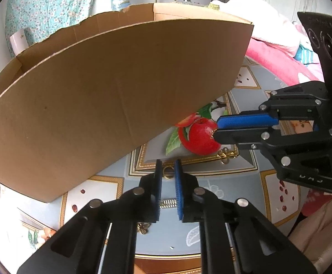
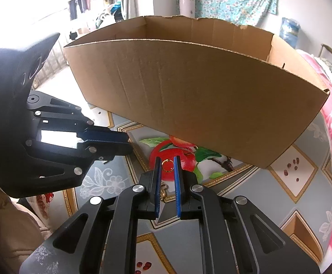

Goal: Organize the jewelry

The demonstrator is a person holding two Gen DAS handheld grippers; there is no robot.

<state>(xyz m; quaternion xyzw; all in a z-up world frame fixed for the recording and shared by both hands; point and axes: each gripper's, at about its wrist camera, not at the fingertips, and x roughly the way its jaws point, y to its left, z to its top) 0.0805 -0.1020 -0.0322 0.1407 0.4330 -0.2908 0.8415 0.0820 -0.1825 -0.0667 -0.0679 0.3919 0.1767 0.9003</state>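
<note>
My left gripper (image 1: 167, 162) points down at the patterned tablecloth (image 1: 211, 182) with a small gold ring (image 1: 167, 173) pinched between its blue pads. My right gripper (image 2: 167, 159) is shut on a second gold ring (image 2: 167, 165) above the printed red apple. In each wrist view the other gripper shows from the side, jaws together: the right gripper (image 1: 216, 129) and the left gripper (image 2: 128, 142). A gold clasp-like piece (image 1: 225, 155), a silvery toothed piece (image 1: 168, 203) and a butterfly brooch (image 1: 143, 228) lie on the cloth. A gold chain (image 2: 163, 190) lies under my right fingers.
A large open cardboard box (image 1: 120, 91) (image 2: 200, 102) stands just behind both grippers and fills the back of the table. A pink blanket (image 1: 275, 61) lies on the right. A person's beige sleeve (image 2: 11, 223) is at the lower left.
</note>
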